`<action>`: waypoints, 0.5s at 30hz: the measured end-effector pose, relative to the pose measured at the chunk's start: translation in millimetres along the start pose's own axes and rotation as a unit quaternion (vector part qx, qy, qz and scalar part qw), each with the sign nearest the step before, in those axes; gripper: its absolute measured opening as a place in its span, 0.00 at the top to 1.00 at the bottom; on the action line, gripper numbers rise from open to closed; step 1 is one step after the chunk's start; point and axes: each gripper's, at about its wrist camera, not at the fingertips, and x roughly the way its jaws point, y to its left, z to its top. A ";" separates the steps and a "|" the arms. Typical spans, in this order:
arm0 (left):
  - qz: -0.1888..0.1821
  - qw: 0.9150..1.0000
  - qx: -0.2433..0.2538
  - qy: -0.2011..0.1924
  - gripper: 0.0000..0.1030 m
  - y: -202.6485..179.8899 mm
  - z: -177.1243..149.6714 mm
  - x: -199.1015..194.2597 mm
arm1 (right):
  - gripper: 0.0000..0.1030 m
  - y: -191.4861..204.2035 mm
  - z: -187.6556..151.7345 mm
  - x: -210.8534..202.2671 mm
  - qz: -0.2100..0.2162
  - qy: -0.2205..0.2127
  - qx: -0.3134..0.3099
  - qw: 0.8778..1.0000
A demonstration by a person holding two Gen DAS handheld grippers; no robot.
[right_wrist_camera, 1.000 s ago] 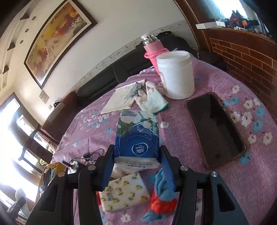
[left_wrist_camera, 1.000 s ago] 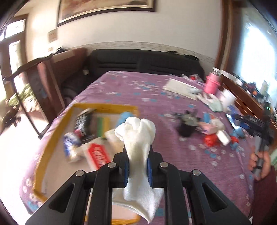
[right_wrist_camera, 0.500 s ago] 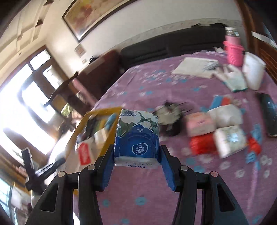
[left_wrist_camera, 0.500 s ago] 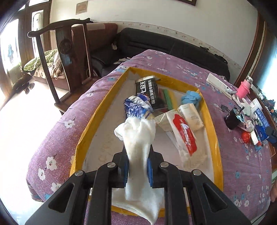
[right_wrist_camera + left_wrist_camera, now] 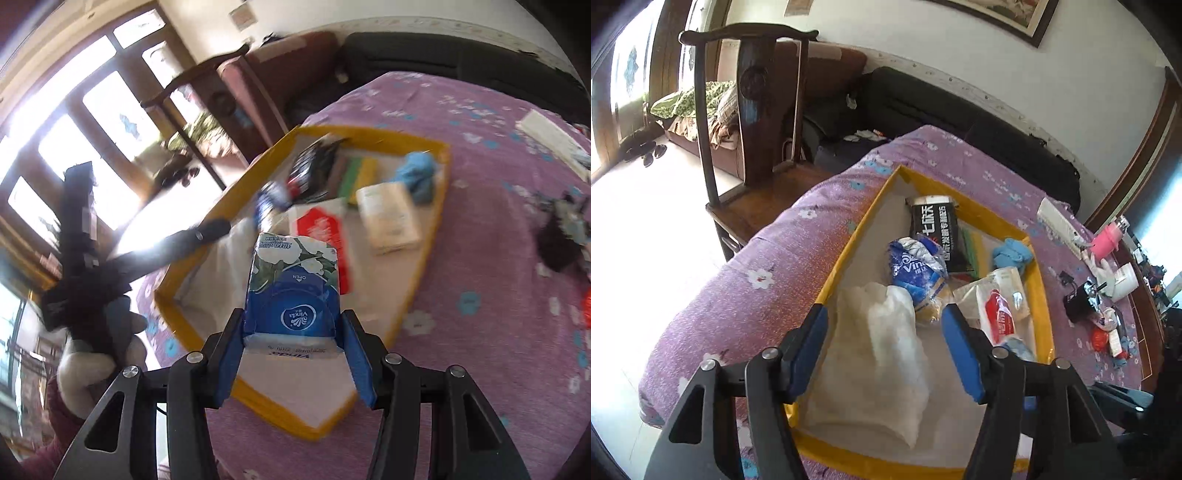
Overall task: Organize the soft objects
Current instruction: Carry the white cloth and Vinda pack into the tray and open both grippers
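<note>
A yellow-rimmed tray (image 5: pixel 846 254) lies on the purple flowered tablecloth. My left gripper (image 5: pixel 882 332) is open over its near end, and a white cloth (image 5: pixel 886 354) lies loose in the tray between the fingers. My right gripper (image 5: pixel 291 325) is shut on a blue Vinda tissue pack (image 5: pixel 293 291) and holds it above the tray's (image 5: pixel 432 236) near corner. In the tray are a blue tissue pack (image 5: pixel 916 269), a black pack (image 5: pixel 932 229), a red-and-white pack (image 5: pixel 997 310) and a light blue cloth (image 5: pixel 1012 254).
A dark wooden chair (image 5: pixel 753 110) stands left of the table. A black sofa (image 5: pixel 960 110) is behind it. Small items, a pink bottle (image 5: pixel 1106 245) and a white jar (image 5: pixel 1124 282) crowd the table's right side. The left gripper's arm (image 5: pixel 155 254) shows in the right wrist view.
My left gripper has opened and let go of the white cloth, which now lies in the tray. My right gripper has carried the Vinda pack over to the tray.
</note>
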 end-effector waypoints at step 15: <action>-0.028 0.998 -0.032 -0.040 0.26 -1.9 -26.7 -62.0 | 0.31 18.6 -11.3 11.4 -0.036 -0.016 -0.044 0.998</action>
